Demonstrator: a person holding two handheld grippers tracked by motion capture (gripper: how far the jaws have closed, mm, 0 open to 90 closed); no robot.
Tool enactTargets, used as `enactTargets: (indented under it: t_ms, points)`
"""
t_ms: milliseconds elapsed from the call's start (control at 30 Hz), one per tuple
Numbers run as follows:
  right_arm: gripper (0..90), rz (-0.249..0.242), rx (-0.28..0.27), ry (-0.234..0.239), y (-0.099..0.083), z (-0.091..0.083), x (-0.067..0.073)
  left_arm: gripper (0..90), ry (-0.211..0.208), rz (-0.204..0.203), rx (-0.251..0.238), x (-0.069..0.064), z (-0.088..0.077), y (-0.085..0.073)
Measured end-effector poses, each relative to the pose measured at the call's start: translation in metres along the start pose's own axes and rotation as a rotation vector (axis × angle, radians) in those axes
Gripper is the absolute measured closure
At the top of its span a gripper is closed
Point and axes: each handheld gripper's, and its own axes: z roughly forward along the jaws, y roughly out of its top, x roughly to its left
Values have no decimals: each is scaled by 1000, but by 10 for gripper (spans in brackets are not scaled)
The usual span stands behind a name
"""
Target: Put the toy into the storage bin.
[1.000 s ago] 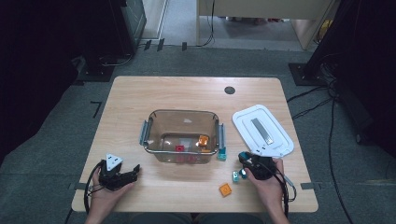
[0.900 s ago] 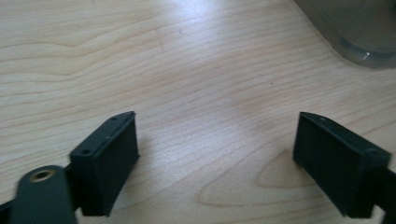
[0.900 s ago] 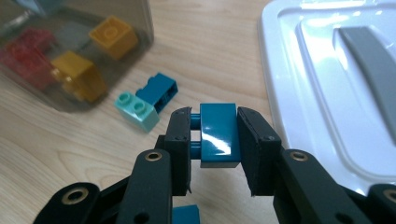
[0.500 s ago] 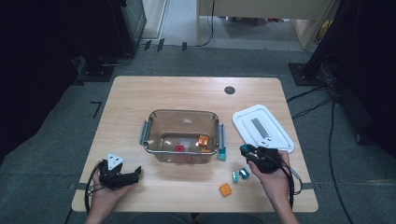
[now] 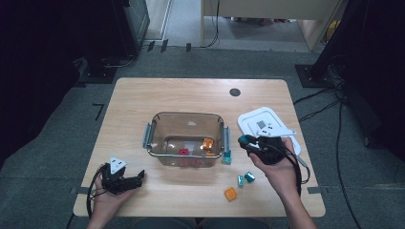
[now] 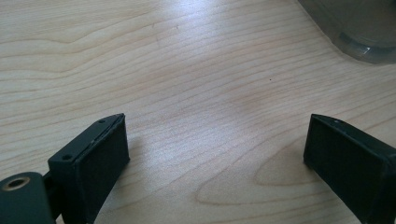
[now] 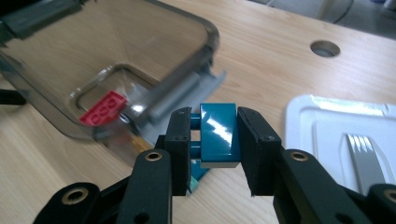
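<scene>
Teal plastic building brick [image 7: 217,134] sits pinched between the two black pads of the right gripper [image 7: 214,140], studs pointing sideways against one pad; the person's right hand [image 5: 277,169] carries it above the light wooden table [image 5: 191,98], just to the right of the clear smoky plastic container [image 5: 185,138] and in front of the white plastic lid [image 5: 267,125] lying flat on the table. Inside the container lie a red brick [image 5: 183,151] and an orange brick [image 5: 207,143]. Another teal piece [image 5: 226,157] rests against the container's right latch. Near the table's front edge lie two small teal bricks [image 5: 245,178], close together and perhaps touching, though I can't be sure from above, and a square orange brick [image 5: 230,193] a little nearer the person. Over at the left front corner the left gripper [image 6: 215,149] rests low over bare wood, its jaws just spread wide apart with nothing between them.
</scene>
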Motion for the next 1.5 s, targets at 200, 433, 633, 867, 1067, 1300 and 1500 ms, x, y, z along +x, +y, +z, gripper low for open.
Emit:
enactTargets:
  t_ms: [200,433,633,867,1067,1300,1500]
  points:
    - [677,-38,5,63,20,7,15,65,-2,2,-1,0,0,0]
    - [678,-85,34,119,36,24,31,64,-1,4,-2,0,0,0]
    - [678,-106,62,144,44,45,41,64,-2,5,1,0,0,0]
    - [677,-123,95,171,50,66,54,65,-2,5,-1,0,0,0]
    - [677,-132,123,180,52,83,64,65,-3,7,-1,0,0,0]
    - [672,-137,148,189,52,96,69,65,-6,9,-1,0,0,0]
    - [599,-130,149,197,53,96,69,65,-7,10,0,0,0,0]
